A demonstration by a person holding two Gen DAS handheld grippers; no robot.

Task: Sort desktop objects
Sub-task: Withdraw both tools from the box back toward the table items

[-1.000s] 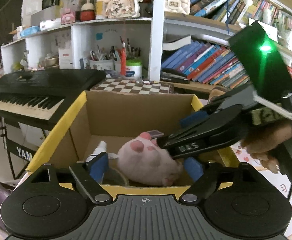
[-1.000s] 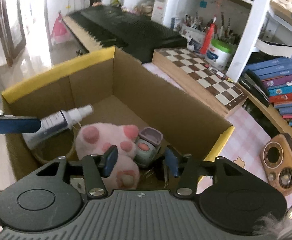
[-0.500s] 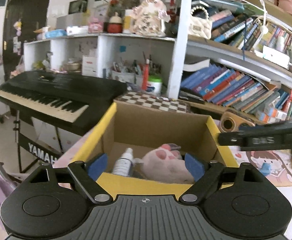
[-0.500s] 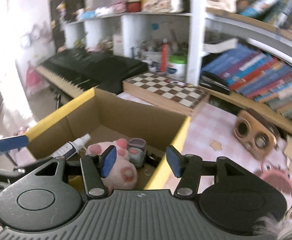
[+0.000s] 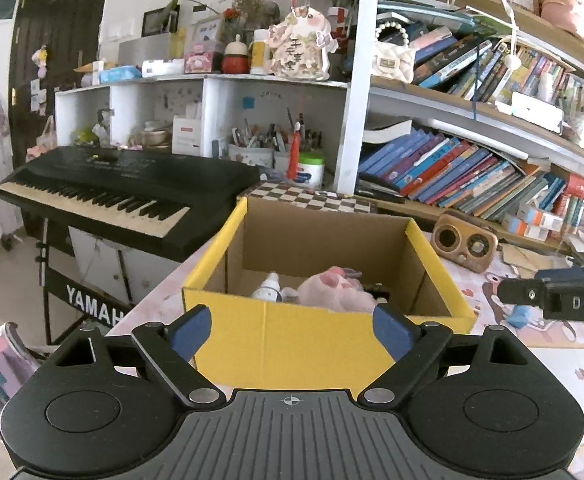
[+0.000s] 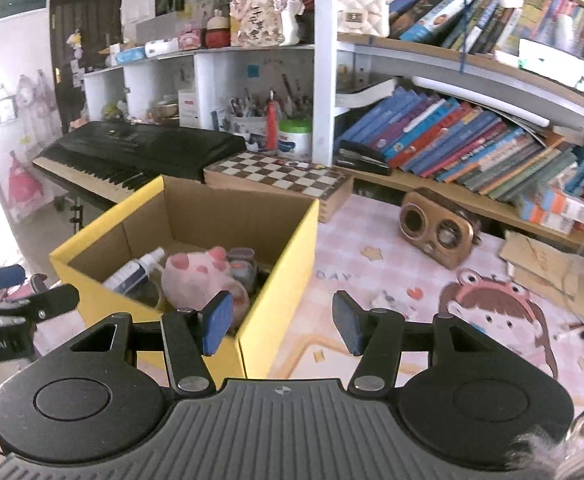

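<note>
A yellow cardboard box [image 5: 312, 344] stands open on the desk. Inside it lie a pink plush toy [image 5: 336, 290], a white spray bottle [image 5: 268, 286] and a small grey-and-pink toy [image 6: 242, 266]. My left gripper [image 5: 292, 332] hovers in front of the box's near wall, open, with nothing between its fingers. My right gripper [image 6: 283, 326] is open and empty at the box's right corner, over the pink mat [image 6: 372, 240]. Each gripper shows at the edge of the other's view: the right gripper [image 5: 552, 300] and the left gripper [image 6: 12, 304].
A black keyboard [image 5: 104, 192] stands left of the box and a chessboard [image 6: 280, 178] behind it. A wooden radio [image 6: 436, 228], cardboard pieces [image 6: 544, 260] and small scraps lie on the mat. Shelves of books [image 5: 472, 176] line the back.
Both grippers have drawn back and up out of the box. The right one has swung rightward toward the mat. The bottle and plush stay in the box.
</note>
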